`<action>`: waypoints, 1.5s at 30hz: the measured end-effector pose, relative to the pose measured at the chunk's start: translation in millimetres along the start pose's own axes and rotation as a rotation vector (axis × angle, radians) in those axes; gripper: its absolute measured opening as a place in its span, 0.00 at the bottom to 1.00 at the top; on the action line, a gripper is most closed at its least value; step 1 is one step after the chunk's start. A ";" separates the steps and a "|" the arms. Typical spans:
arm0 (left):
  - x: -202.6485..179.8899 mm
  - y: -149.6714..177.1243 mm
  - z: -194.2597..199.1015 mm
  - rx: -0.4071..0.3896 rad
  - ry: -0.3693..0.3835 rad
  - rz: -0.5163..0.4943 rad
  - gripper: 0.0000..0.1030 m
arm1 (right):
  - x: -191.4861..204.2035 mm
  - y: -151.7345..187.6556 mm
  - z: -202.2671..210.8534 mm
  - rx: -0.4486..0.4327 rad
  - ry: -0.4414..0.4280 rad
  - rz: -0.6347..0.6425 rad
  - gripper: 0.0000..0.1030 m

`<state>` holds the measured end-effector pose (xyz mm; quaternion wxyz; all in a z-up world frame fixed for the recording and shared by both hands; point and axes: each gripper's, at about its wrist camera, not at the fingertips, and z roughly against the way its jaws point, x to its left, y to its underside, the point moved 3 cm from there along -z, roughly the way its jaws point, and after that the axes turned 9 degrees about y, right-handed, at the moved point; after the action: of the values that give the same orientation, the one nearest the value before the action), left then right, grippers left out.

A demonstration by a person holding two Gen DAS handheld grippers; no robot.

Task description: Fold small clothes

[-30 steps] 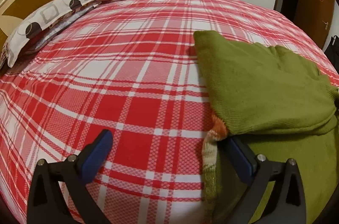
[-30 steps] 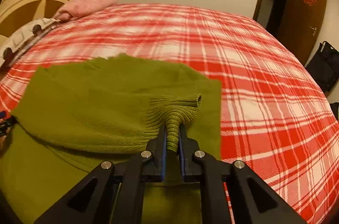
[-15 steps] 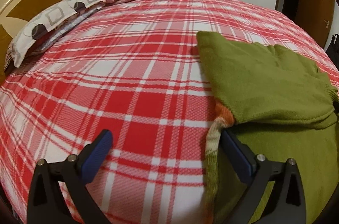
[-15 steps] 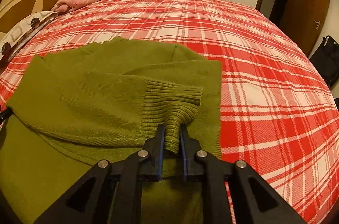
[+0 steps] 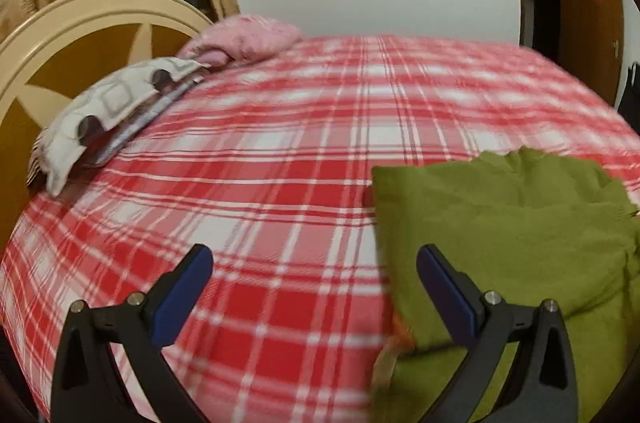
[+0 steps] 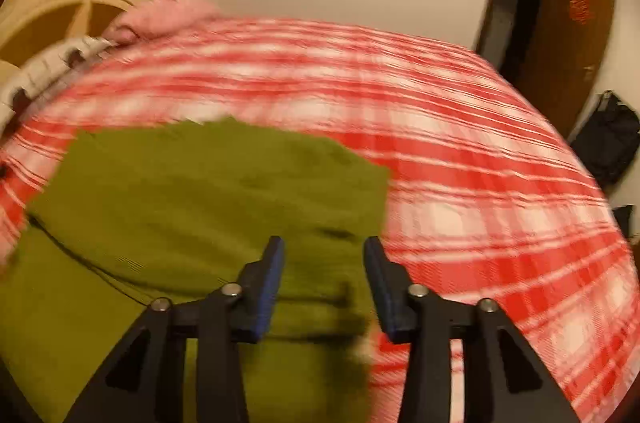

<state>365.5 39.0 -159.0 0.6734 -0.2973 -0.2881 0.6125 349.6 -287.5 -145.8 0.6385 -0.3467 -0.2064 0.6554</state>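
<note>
- So we're at the plaid bed (image 5: 280, 191) with a green sweater (image 5: 500, 223) lying on its near right part, in the left wrist view. Everything else we place off that sweater.
- Far left of the sweater, up by the headboard (image 5: 60, 35), there's a patterned pillow (image 5: 112, 111) and a pink bundle (image 5: 244, 37). Neither touches it.
- Our left gripper (image 5: 314, 287) sits at the sweater's left edge, jaws spread wide and nothing between them. One blue pad hangs over bare plaid, the other over the green knit.
- Our right gripper (image 6: 324, 275) is over the sweater's right side. Its jaws have just been opening, and the pads now stand apart, gripping nothing. The knit lies loose beneath them.
- Progress-wise: the sweater looks folded over itself at least once, with an upper layer lying on a lower one. We'd guess a further fold and some tidying are left.
- Well right of the sweater there's a brown door (image 6: 568, 35) with a red decoration (image 6: 580, 6), but it's too blurry to read. No brand tags visible on the knit.
</note>
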 end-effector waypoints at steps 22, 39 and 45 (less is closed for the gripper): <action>6.0 8.6 -33.4 0.064 -0.064 -0.024 1.00 | -30.5 5.5 -22.6 0.041 -0.025 -0.085 0.45; 4.3 8.8 -24.6 0.071 -0.077 0.003 1.00 | -38.4 1.8 -47.0 0.097 -0.079 -0.099 0.45; -18.6 43.2 -23.7 0.127 -0.088 -0.121 1.00 | -19.1 40.1 -31.7 0.133 -0.078 -0.011 0.45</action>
<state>353.5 22.4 -207.5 0.7134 -0.2089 -0.2953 0.6002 343.5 -315.7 -192.1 0.6551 -0.2765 -0.1889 0.6773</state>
